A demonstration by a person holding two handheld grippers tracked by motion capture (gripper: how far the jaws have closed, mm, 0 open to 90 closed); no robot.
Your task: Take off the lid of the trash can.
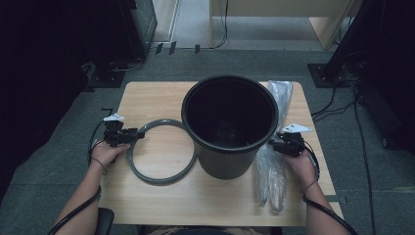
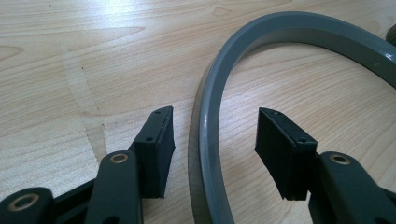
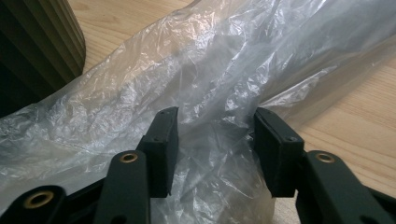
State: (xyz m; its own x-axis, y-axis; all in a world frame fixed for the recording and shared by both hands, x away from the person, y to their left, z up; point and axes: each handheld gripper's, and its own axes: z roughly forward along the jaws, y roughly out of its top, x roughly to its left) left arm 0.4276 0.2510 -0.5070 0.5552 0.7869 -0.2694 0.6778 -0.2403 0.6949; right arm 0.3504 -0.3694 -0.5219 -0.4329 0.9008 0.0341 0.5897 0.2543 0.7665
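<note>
A grey plastic ring (image 1: 161,179) lies flat on the wooden table (image 1: 156,95), left of a tall black bin (image 1: 229,159) that stands upright. My left gripper (image 1: 139,133) is at the ring's left edge. In the left gripper view the ring (image 2: 280,28) runs between my left gripper's (image 2: 215,140) jaws with a gap on each side, so it is open. A crumpled clear plastic bag (image 1: 270,182) lies to the right of the bin. My right gripper (image 1: 273,143) straddles the bag (image 3: 224,60); loose folds fill the space between the jaws of the right gripper (image 3: 215,140), not squeezed.
The bin's ribbed wall (image 3: 37,42) stands close to the left of my right gripper. The table is small, with grey carpet all around it. Cables and dark stands are on the floor behind and to the right.
</note>
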